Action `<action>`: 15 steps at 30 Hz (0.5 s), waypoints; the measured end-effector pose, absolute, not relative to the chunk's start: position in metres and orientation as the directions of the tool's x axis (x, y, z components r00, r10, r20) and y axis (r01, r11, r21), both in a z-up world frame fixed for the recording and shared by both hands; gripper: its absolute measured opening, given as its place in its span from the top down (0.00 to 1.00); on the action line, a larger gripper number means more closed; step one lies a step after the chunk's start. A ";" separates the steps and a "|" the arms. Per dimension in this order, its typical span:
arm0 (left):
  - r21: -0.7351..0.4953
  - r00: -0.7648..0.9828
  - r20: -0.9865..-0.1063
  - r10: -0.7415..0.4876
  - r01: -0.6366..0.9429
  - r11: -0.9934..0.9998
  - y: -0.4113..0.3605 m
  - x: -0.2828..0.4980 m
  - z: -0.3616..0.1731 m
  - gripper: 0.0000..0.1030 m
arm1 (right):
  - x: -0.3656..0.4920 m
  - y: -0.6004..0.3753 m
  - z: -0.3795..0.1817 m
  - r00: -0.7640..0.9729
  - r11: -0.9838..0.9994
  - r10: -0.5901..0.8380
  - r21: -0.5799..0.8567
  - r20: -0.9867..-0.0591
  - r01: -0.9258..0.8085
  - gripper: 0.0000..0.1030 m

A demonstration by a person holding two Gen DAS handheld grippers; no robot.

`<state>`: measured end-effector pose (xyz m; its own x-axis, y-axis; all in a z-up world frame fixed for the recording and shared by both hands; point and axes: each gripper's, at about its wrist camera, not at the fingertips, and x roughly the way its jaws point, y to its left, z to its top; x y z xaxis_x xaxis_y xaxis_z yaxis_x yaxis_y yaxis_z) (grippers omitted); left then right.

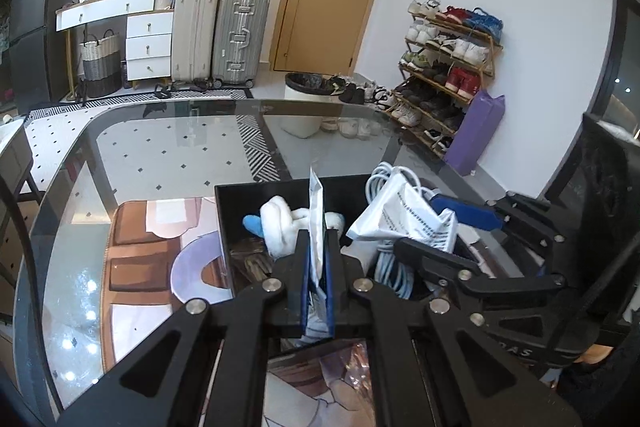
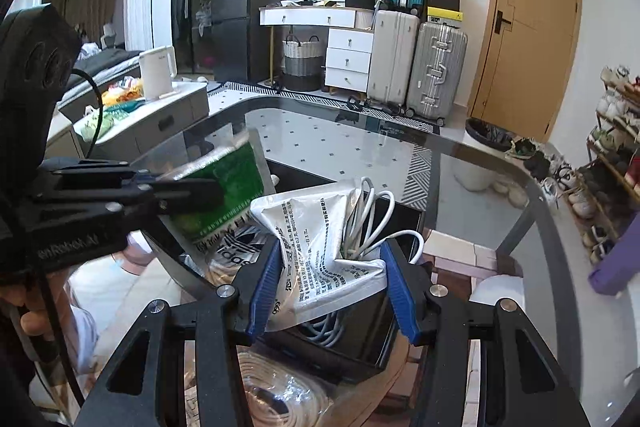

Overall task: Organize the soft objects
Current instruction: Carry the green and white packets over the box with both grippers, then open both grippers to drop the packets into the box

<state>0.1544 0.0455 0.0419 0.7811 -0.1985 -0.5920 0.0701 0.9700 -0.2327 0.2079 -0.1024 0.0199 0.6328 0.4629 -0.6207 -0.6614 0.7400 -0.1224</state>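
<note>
My left gripper is shut on a flat green-and-white pouch, held edge-on above a black bin; the pouch's green face shows in the right wrist view. In the bin lie a white and blue plush toy and a coil of pale cable. My right gripper has its blue pads around a crumpled silver-white printed packet over the bin, beside the white cable. The right gripper also shows in the left wrist view.
The bin stands on a glass table with a dark rim. A bagged cable coil lies near the front. Beyond are suitcases, a white waste bin, a shoe rack and a side cabinet with a kettle.
</note>
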 end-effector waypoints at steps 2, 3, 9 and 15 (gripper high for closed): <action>-0.230 0.775 -0.600 -0.196 0.068 0.971 0.044 0.157 0.038 0.97 | 0.207 -0.099 0.017 0.643 0.735 0.451 -0.151 -0.619 -0.660 0.49; -0.227 0.773 -0.604 -0.196 0.069 0.971 0.044 0.158 0.037 0.97 | 0.206 -0.098 0.017 0.647 0.733 0.447 -0.162 -0.618 -0.661 0.48; -0.196 0.763 -0.621 -0.179 0.071 0.978 0.041 0.155 0.037 0.86 | 0.203 -0.096 0.013 0.643 0.710 0.453 -0.186 -0.617 -0.679 0.36; -0.127 0.763 -0.634 -0.130 0.062 0.990 0.033 0.145 0.040 0.56 | 0.189 -0.108 0.013 0.709 0.719 0.417 -0.271 -0.569 -0.640 0.20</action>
